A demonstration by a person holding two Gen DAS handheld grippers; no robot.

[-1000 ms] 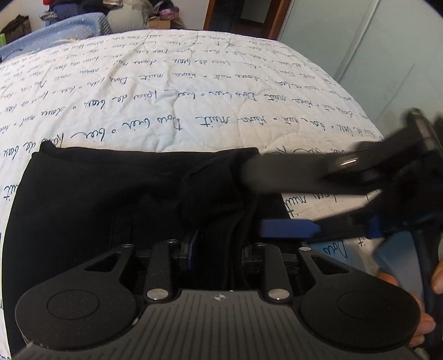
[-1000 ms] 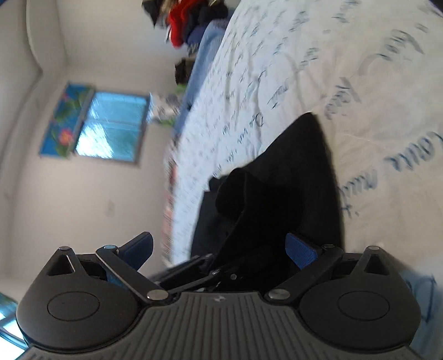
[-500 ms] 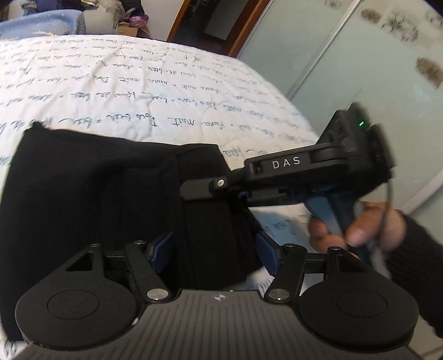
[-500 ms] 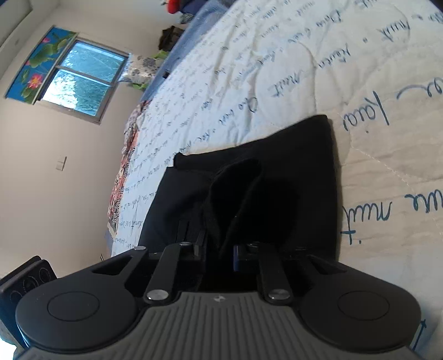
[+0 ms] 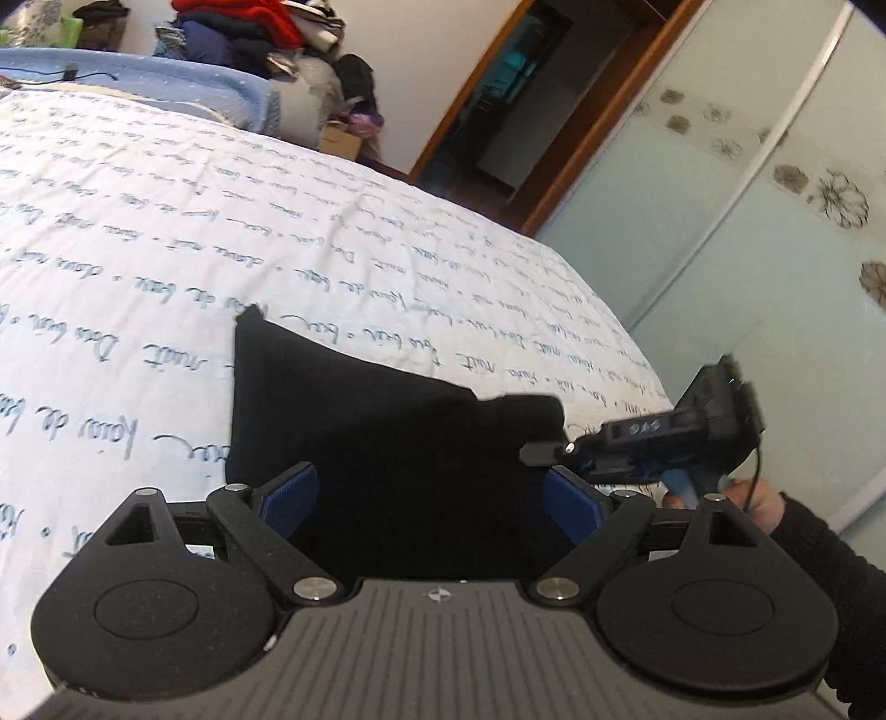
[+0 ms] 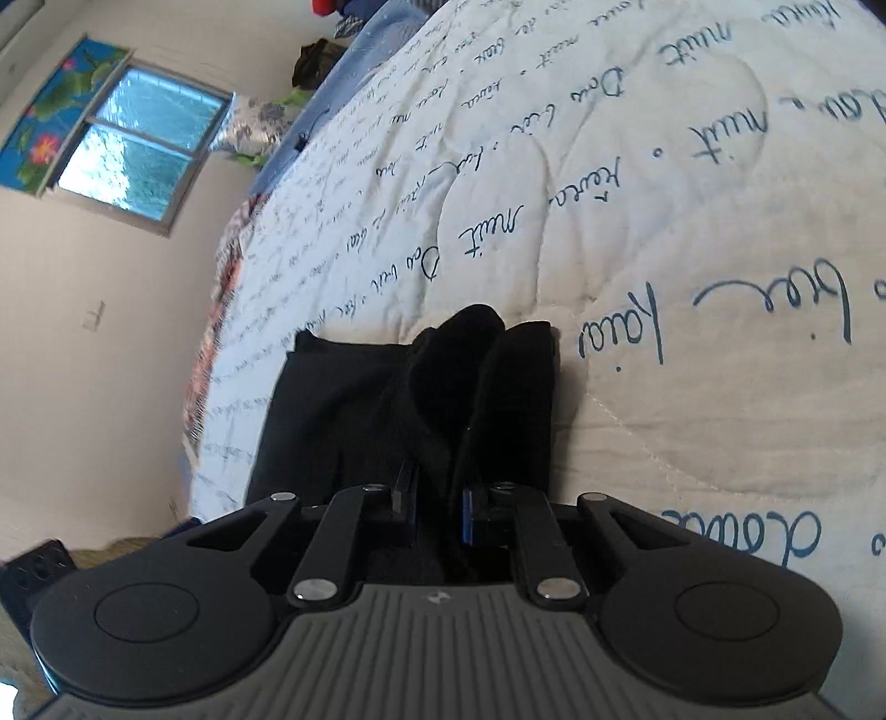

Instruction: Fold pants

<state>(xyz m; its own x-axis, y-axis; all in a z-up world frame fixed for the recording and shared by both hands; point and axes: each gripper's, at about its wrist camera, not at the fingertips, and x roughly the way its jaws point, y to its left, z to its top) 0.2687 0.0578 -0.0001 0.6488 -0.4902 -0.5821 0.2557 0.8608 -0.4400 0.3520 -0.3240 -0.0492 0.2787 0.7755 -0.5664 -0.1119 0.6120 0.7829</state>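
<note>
Pants (image 6: 410,410) looked soft and limp near the bed's (image 5: 387,232) corner; right hand-held gripper (image 6: 437,509) pinched a bunched fold, left hand-held gripper (image 5: 432,498) was opening, empty, over them.

The black pants (image 5: 387,443) lay folded on a white bedspread (image 5: 277,232) printed with blue handwriting. The left gripper (image 5: 432,501) hung over their near edge, its jaws opening, with the blue pads (image 5: 290,493) wide apart and the cloth between them but not pressed. At the right, the right gripper (image 5: 540,454) reached in from the side, its tip at the raised right corner of the pants; a hand (image 5: 747,501) in a dark sleeve (image 5: 830,559) held its handle. Beyond the bed stood a pile of clothes (image 5: 238,33), an open doorway (image 5: 515,111), and pale sliding doors (image 5: 747,232) with flower prints.
</note>
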